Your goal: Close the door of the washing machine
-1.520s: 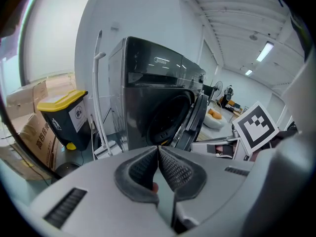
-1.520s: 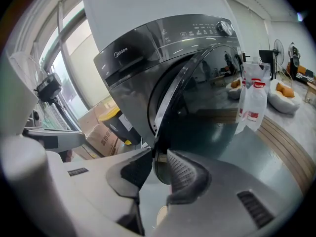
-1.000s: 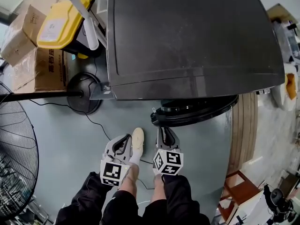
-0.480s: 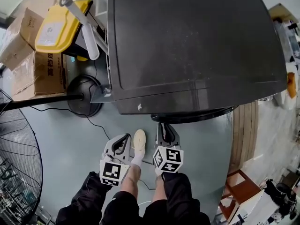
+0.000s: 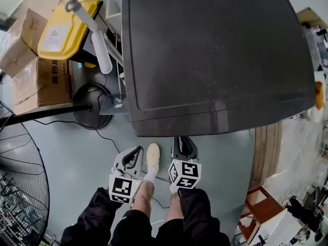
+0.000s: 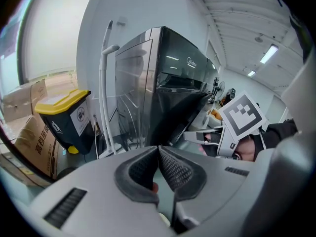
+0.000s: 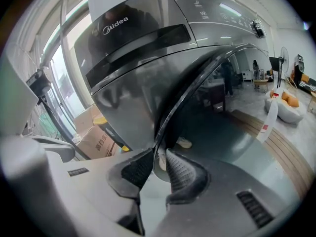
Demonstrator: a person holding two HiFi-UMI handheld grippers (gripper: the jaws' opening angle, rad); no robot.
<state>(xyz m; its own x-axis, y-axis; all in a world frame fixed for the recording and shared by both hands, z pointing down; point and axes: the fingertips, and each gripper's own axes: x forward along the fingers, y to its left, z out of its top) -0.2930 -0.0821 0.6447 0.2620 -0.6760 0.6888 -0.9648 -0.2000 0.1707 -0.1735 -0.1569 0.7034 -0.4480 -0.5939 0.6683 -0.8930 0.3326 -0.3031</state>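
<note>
Because the washer (image 5: 215, 50) top overhangs it, the door (image 7: 183, 98) is hidden in the head view; a second ago its rim projected past the washer's front edge. Right gripper (image 7: 160, 150) clamps the door rim; the door stands ajar at the washer front. Left gripper (image 6: 158, 148) is closed and empty.

The left gripper (image 5: 134, 154) and right gripper (image 5: 183, 141) are held side by side, low before the body, both pointing forward and down. The left jaws meet at the tips, empty. The right jaws clamp the door (image 7: 188, 90) edge.
</note>
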